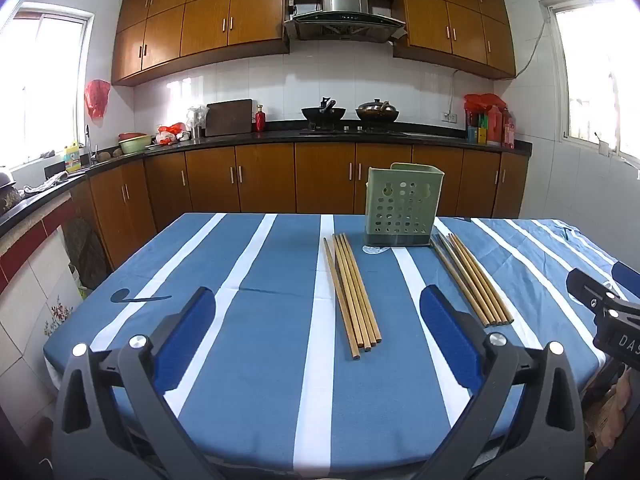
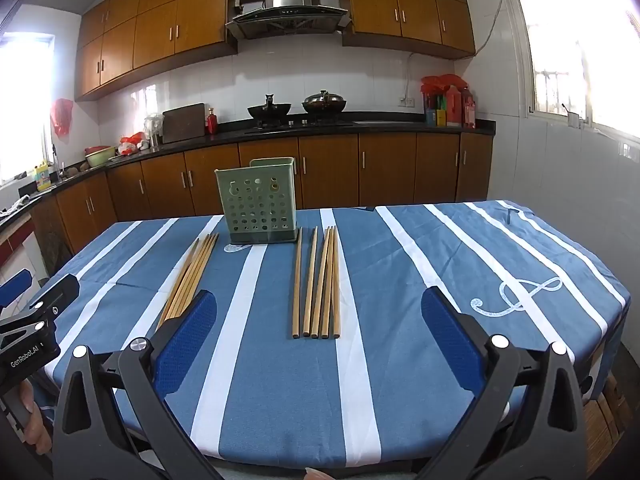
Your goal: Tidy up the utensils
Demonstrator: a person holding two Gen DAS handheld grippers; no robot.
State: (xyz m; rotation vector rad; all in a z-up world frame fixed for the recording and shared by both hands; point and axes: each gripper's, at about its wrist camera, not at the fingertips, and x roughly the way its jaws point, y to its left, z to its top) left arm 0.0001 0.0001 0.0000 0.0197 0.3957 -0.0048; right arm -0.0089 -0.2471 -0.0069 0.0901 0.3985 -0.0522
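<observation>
A surface (image 1: 248, 360) covered in a blue cloth with white stripes carries a pale green perforated utensil holder (image 1: 402, 206) standing upright near its far edge. Two bundles of wooden chopsticks lie flat on the cloth, running from beside the holder toward the near edge: one bundle (image 1: 354, 292) on the holder's left, the other bundle (image 2: 318, 284) on its right, well apart from each other.

The left gripper (image 1: 320, 336) and right gripper (image 2: 320, 336) both hover near the near edge with fingers spread wide and nothing between them. No chopstick is in the holder, so the task appears to be at its very start. The next move likely calls for lowering one gripper over its nearer bundle, closing on the sticks, tipping them upright, and dropping them into the holder's open top.
</observation>
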